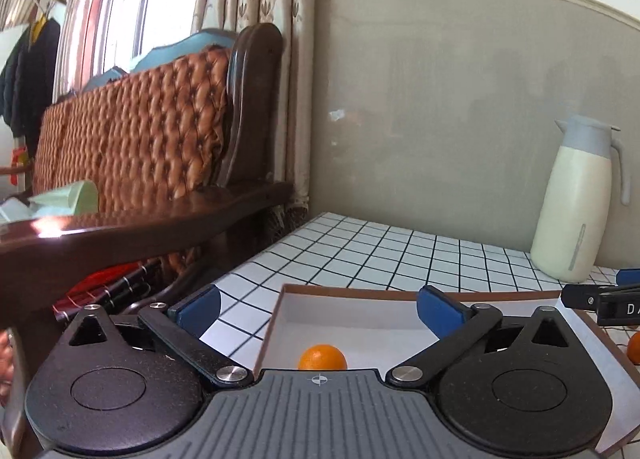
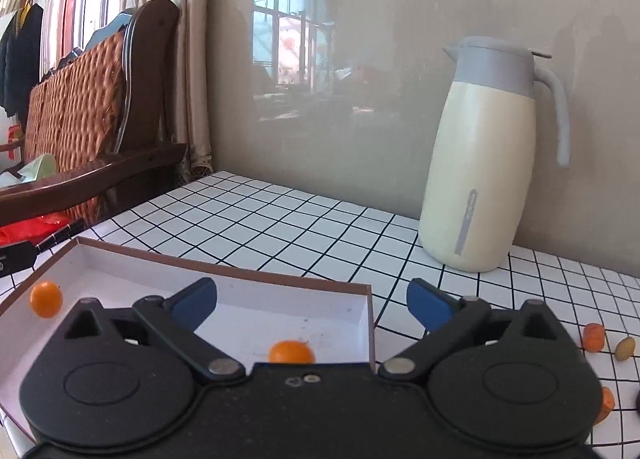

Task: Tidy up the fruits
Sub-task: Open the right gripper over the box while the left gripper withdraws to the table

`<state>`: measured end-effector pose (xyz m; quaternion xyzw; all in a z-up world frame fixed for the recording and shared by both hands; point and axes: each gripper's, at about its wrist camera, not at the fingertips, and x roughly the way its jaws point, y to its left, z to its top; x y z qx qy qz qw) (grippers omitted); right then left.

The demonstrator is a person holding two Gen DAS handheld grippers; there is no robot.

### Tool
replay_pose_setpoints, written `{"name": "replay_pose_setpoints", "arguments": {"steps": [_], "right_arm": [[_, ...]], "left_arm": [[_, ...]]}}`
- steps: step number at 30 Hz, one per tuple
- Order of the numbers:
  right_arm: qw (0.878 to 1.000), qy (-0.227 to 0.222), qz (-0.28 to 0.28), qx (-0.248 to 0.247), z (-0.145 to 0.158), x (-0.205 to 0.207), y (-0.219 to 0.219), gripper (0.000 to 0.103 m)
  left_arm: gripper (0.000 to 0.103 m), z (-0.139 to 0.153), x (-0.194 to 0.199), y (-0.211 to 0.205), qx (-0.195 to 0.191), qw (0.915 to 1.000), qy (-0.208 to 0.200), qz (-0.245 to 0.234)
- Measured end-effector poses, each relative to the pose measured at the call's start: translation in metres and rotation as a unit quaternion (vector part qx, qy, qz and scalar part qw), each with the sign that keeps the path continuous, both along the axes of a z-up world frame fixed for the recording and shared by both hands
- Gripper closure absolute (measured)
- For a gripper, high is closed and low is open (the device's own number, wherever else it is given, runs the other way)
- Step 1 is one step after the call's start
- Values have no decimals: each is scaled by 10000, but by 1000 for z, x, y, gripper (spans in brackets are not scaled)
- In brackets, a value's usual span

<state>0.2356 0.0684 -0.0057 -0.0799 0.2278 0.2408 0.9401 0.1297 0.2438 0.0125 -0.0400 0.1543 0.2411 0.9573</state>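
A shallow white box with a brown rim (image 1: 400, 289) (image 2: 224, 268) lies on the checked tablecloth. My left gripper (image 1: 318, 309) is open over its left end, and a small orange (image 1: 322, 357) shows just below and between its blue pads, untouched. My right gripper (image 2: 313, 305) is open over the box's right part, with another small orange (image 2: 291, 352) beneath it on the box floor. In the right wrist view the first orange (image 2: 46, 299) is at the box's left end. A further orange shape (image 1: 634, 347) shows by the box's right rim.
A cream jug with a grey lid (image 2: 480, 163) (image 1: 576, 199) stands at the back by the wall. Small orange and yellowish fruits (image 2: 594, 337) (image 2: 625, 348) (image 2: 608, 403) lie on the cloth right of the box. A dark wooden bench (image 1: 160, 215) flanks the table's left side.
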Motion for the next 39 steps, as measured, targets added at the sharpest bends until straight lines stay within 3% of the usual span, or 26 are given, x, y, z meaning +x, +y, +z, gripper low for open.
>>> {"name": "replay_pose_setpoints", "arguments": {"steps": [14, 20, 24, 28, 33, 39], "right_arm": [[9999, 47, 97, 87, 3, -4, -1, 6], [9996, -212, -106, 167, 9, -15, -9, 6], [9981, -549, -206, 210, 19, -28, -14, 6], [9989, -317, 43, 341, 28, -35, -22, 6], [9987, -418, 5, 302, 32, -50, -34, 6], [9982, -353, -87, 466, 35, -63, -62, 6]], "left_arm": [[0, -3, 2, -5, -42, 9997, 190, -114], [0, -2, 0, -25, 501, 9978, 433, 90], [0, 7, -11, -33, 487, 9986, 113, 169], [0, 14, -17, -44, 577, 9977, 43, 363], [0, 22, -23, -58, 615, 9978, -51, 260], [0, 26, -35, -80, 394, 9990, -216, 50]]}}
